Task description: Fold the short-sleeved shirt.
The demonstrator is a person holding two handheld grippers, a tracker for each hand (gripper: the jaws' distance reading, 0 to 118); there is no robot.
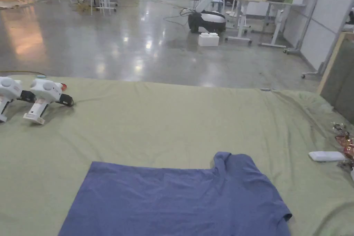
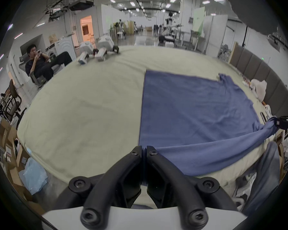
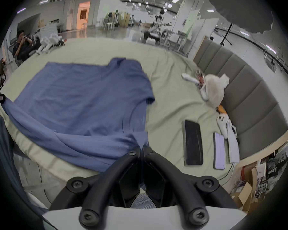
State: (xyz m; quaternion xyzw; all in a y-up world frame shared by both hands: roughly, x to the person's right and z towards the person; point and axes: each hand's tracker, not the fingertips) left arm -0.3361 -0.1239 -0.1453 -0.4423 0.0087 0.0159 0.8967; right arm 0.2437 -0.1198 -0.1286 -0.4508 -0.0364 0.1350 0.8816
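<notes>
Blue shirt (image 1: 179, 198) lay spread flat on the green-sheeted worktop (image 1: 166, 122), collar end to my right, one short sleeve (image 3: 146, 99) sticking out on that side. Left claw (image 2: 144, 150) was clamped on the near left corner of the shirt, jaws closed with fabric between them. Right claw (image 3: 140, 148) was pinched on the near right edge the same way, cloth pulled taut off the worktop edge between the two. Two spare handheld grippers (image 1: 33, 100) sat far left; two phones (image 3: 193, 142) lay right of the shirt
</notes>
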